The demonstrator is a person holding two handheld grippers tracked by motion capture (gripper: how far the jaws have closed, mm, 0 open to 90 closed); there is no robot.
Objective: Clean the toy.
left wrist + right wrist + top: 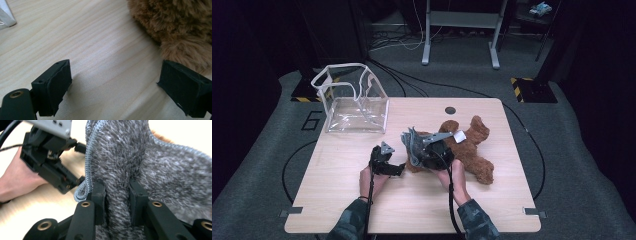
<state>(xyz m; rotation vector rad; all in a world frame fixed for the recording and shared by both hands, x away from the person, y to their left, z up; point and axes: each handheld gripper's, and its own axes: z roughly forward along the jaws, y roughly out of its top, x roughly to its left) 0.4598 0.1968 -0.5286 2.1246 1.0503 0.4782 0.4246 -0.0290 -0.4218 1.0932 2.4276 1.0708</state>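
Two grippers at work near the middle of the worktop (337,200). Right gripper (117,195) clamped on a fold of grey fleece cloth (140,160), fingers (98,195) pressing the fabric from both sides, stitched hem running up beside the left one. Cloth bunched over the near end of a brown plush toy (469,145), lying right of centre, limbs spread toward the right edge and the far edge. Left gripper (113,82) just beside the toy's fur (180,27), low over bare wood, fingers (58,82) wide apart with nothing between them. Clear plastic bag (354,100) standing open at the far left corner, overhanging the far edge a little, well apart from both grippers. Broad free stretch along the near edge and the left edge; narrower free strip between toy and right edge. Small dark round hole (450,110) near the far edge.
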